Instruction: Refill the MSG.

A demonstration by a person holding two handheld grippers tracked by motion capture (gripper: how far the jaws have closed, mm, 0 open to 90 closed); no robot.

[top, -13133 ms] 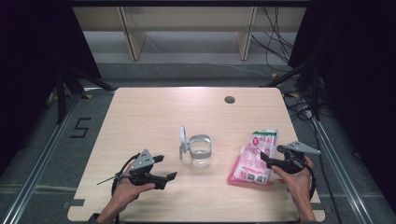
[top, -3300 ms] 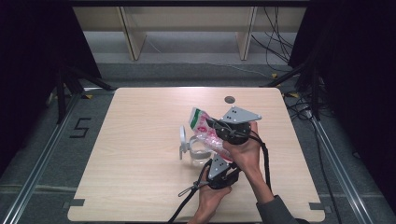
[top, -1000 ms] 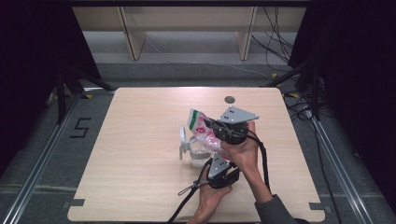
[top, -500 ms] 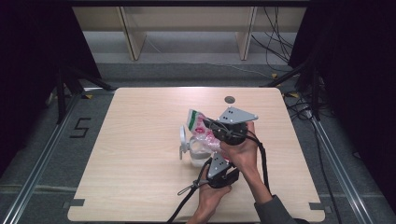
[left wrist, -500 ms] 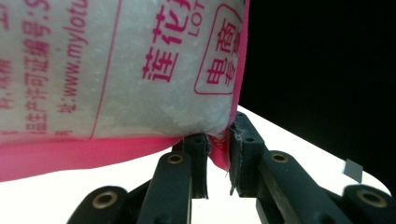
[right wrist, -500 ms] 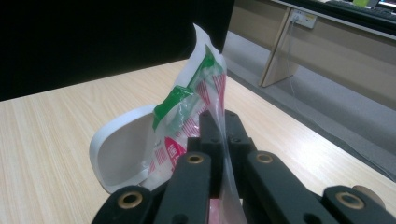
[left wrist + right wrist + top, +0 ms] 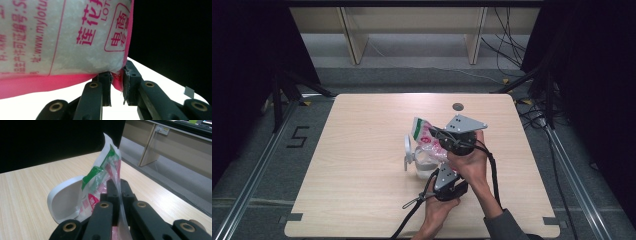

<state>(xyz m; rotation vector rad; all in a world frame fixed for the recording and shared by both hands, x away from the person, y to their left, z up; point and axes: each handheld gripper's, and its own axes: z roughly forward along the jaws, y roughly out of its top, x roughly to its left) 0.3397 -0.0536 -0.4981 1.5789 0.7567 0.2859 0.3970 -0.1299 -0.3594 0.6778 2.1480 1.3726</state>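
Note:
A pink and white bag (image 7: 424, 134) with a green top hangs tilted over a clear container (image 7: 424, 167) whose white lid (image 7: 407, 150) stands open at mid-table. My right gripper (image 7: 435, 133) is shut on the bag's upper side; in the right gripper view its jaws pinch the bag's clear edge (image 7: 119, 195) with the lid (image 7: 63, 203) behind. My left gripper (image 7: 440, 169) comes up from below. In the left gripper view its jaws are shut on the pink bottom seam (image 7: 117, 83) of the bag (image 7: 62, 37). The hands hide part of the container.
A small dark round hole (image 7: 457, 106) sits near the table's far edge. Bare tabletop (image 7: 352, 150) stretches left of the container. Shelving legs (image 7: 474, 35) stand beyond the table, and cables (image 7: 532, 110) lie on the floor at the right.
Since the earliest frame both grippers have left the table's sides and lifted the bag from the right over the container. Over the last second the bag has hardly shifted.

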